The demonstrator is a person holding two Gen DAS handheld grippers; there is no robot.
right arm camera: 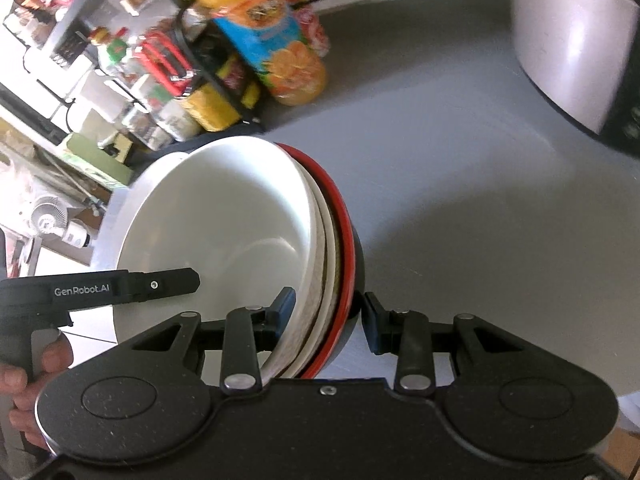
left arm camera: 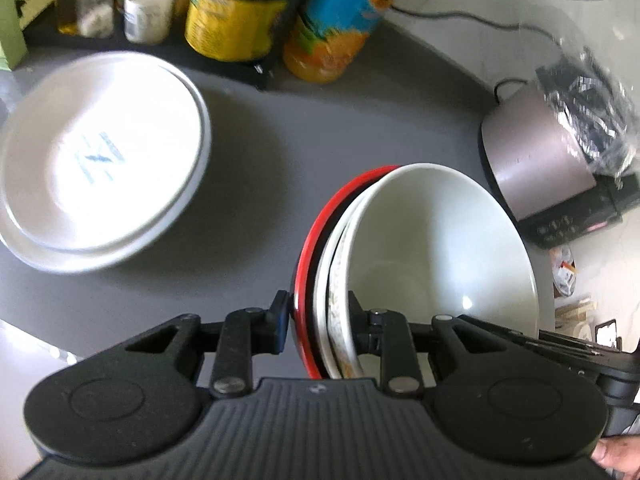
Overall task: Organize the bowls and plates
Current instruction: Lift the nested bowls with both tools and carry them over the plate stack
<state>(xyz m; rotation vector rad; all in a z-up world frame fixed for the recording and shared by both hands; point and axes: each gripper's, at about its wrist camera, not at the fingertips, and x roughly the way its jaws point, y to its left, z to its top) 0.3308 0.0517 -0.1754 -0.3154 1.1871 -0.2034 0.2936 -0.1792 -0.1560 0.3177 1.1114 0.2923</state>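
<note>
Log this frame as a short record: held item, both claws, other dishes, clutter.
held item: nested stack of bowls, white on top, red-rimmed at the bottom
left claw: shut on the stack's rim
right claw: shut on the opposite rim
stack pose: tilted in both wrist views
other dishes: white plates stacked on the grey counter
clutter: juice bottle, yellow tin, jars, silver appliance

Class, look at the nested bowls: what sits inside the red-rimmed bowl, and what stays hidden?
Inside the red-rimmed bowl sits a patterned bowl, then a plain white bowl innermost. Both grippers clamp the stack's rims. The lower bowls' interiors are covered.
</note>
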